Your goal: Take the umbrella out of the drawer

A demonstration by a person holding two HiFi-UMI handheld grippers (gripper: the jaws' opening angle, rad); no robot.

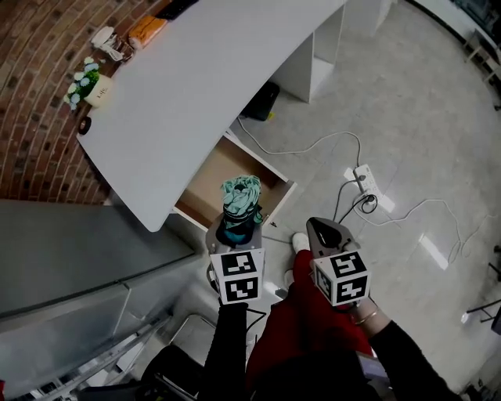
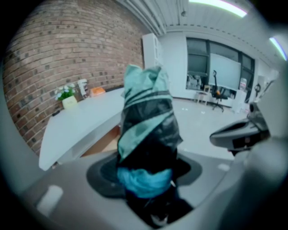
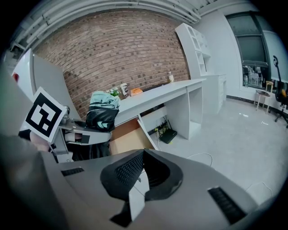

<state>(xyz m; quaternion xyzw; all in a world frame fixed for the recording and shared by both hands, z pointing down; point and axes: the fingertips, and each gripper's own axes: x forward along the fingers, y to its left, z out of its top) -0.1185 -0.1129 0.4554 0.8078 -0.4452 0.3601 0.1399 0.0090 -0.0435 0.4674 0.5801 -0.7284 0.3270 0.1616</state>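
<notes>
In the middle of the head view, the left gripper [image 1: 237, 229] holds the folded teal-and-black umbrella [image 1: 241, 197] between its fingers, clear of the open drawer [image 1: 213, 178] under the white tabletop [image 1: 196, 86]. To its right, the right gripper [image 1: 325, 233] has its fingers pressed together, empty.

Office corner: brick wall [image 1: 39, 94], white desk [image 1: 196, 70], pale glossy floor [image 1: 407, 117].
Desk runs along the brick wall and carries a small pot of flowers [image 1: 88, 84]; grey cabinet [image 1: 70, 251] beside it; tall white shelf unit [image 3: 193, 40] at the far end; power strip [image 1: 362, 178] with trailing cables on the floor; dark windows [image 2: 198, 63], an office chair [image 2: 219, 94] before them; ceiling light strip [image 2: 218, 5] lit.
</notes>
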